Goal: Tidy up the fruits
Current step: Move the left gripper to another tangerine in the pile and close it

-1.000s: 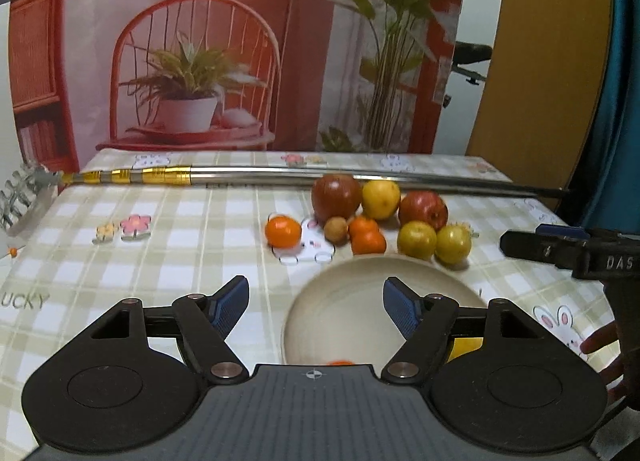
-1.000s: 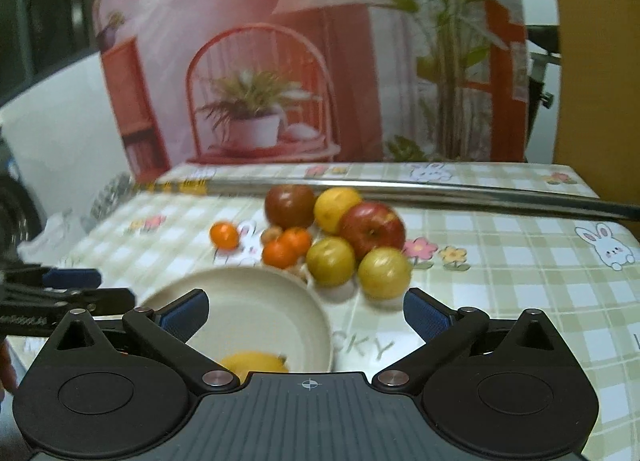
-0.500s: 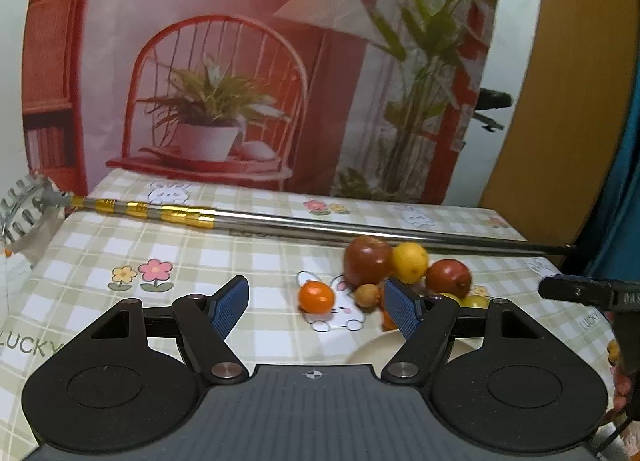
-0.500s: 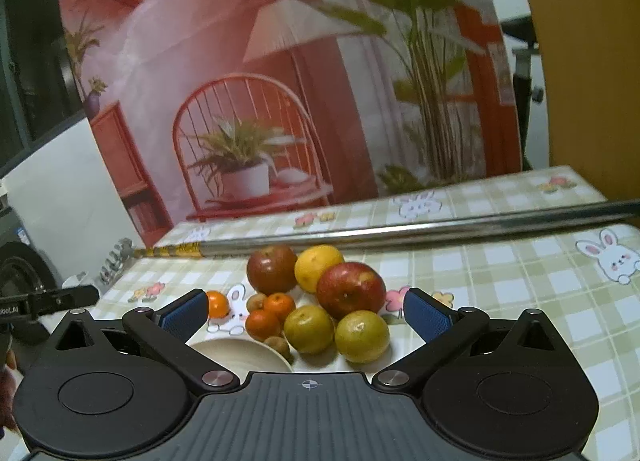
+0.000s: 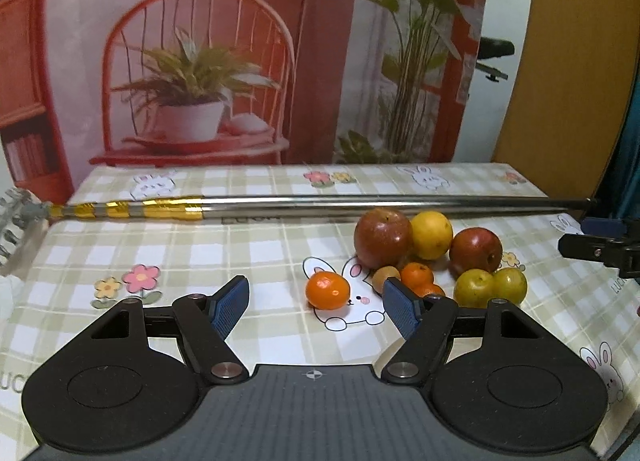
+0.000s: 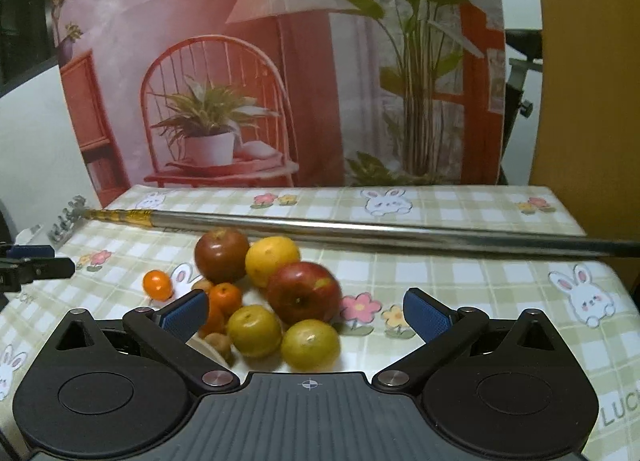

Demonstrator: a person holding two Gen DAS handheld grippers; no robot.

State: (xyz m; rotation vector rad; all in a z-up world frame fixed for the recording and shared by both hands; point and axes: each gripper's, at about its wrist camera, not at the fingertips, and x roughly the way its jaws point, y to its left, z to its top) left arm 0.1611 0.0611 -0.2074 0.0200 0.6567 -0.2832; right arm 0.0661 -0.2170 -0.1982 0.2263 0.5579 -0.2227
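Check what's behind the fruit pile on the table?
A long metal pole with a gold-banded end lies across the tablecloth behind the fruit pile. The cloth directly behind the apples is hidden by them.

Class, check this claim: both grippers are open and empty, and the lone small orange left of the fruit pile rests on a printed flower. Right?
Not quite. In the left wrist view the small orange rests on a printed bunny, not a flower. Both the left gripper and the right gripper are open and empty.

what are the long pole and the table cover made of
The long pole looks like polished metal: silvery, with a bright streak of glare, and gold bands near one end. The table cover seems to be wipe-clean plastic or oilcloth, smooth with a printed check, though the fabric cannot be told for sure.
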